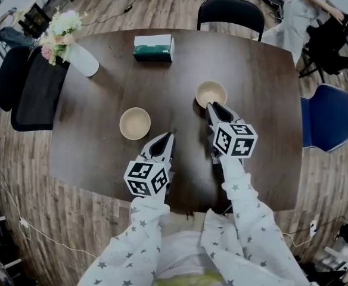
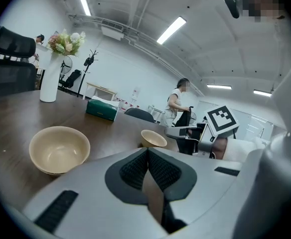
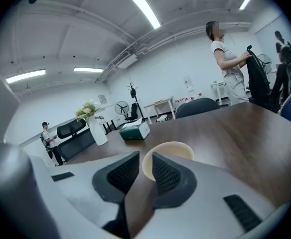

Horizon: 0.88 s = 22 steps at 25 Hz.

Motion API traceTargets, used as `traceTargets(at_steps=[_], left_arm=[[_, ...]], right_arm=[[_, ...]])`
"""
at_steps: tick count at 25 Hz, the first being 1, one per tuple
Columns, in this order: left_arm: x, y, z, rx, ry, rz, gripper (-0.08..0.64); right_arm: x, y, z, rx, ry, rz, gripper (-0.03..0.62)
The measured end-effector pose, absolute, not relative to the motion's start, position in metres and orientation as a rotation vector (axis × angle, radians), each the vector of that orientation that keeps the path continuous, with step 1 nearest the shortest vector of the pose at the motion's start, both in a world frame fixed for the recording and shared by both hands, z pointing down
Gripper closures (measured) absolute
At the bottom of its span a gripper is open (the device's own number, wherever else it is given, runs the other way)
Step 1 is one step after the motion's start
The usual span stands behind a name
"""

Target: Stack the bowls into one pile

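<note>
2 upright cream bowls [image 1: 134, 123], apart

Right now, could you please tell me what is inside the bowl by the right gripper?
The bowl looks empty: the head view shows only its bare cream inside. The right gripper covers its near rim, so that part is unseen.

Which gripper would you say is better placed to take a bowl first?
Probably the right gripper: its jaws stand slightly apart at the near rim of the right bowl. The left gripper is shut and clear of the left bowl.
</note>
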<state>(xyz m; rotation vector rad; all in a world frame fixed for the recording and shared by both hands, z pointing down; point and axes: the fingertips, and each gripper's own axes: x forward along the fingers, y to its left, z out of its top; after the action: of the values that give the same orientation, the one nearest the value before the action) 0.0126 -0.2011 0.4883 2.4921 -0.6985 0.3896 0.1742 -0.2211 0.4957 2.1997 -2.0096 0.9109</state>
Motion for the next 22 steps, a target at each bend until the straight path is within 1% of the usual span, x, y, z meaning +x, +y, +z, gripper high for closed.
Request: traceTargets(at_steps=[2, 9, 22], left_arm=[[0.02, -0.201, 0.49, 2.494, -0.688, 0.397, 0.534], [0.036, -0.201, 0.497, 2.491, -0.673, 0.427, 0.534], [0.048, -0.202, 0.52, 2.452, -0.667, 0.477, 0.534]], right_arm=[[0.191, -0.219, 0.5, 2.254, -1.964, 0.925, 0.492], [0.233, -0.22, 0.521, 2.368, -1.802, 0.947, 0.439], [0.253, -0.239, 0.565, 2.355, -1.741, 1.138, 0.439]])
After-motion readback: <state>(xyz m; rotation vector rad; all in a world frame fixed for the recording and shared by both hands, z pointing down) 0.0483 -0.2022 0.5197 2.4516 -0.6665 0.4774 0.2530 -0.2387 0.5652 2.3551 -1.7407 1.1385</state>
